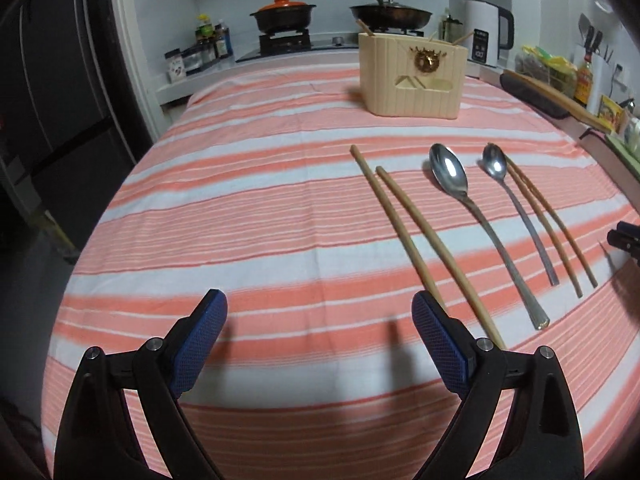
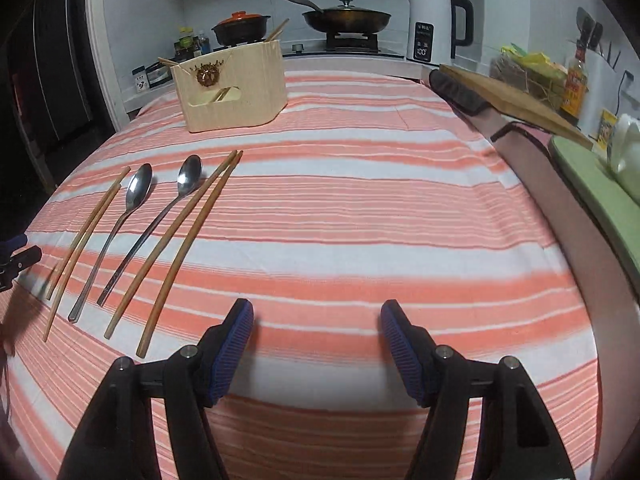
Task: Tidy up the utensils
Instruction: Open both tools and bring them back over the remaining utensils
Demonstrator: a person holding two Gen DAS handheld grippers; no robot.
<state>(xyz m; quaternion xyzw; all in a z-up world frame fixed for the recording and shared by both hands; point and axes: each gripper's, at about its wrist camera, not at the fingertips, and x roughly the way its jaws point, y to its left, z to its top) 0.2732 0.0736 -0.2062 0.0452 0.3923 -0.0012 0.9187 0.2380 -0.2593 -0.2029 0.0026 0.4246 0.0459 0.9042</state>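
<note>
A table covered by a pink-and-white striped cloth (image 1: 240, 208) fills most of the room in front of me, with the stove and a white kettle (image 2: 434, 26) on the counter behind it. Toward the far side of the cloth stands a cream utensil holder (image 1: 412, 76), upright, with a few chopstick ends already poking out of its top. Nearer the person, the loose utensils lie flat in a row, handles toward them: a pair of chopsticks (image 1: 416, 248), then a big spoon (image 1: 472, 216), a smaller spoon (image 1: 516, 208), and a second pair of chopsticks (image 1: 552, 228) just beside that spoon.

The left gripper (image 1: 320, 308) hovers low over bare cloth with its tongs spread wide and nothing between them; its right finger sits close to the near ends of the first chopstick pair. The right gripper (image 2: 316, 320) is likewise spread and empty, over bare cloth to the right of the whole row.

I judge the sorting partly begun, with no utensil in hand. The next move calls for sliding one gripper sideways over a handle, pinching it low against the cloth, and carrying it to the holder well beyond.
</note>
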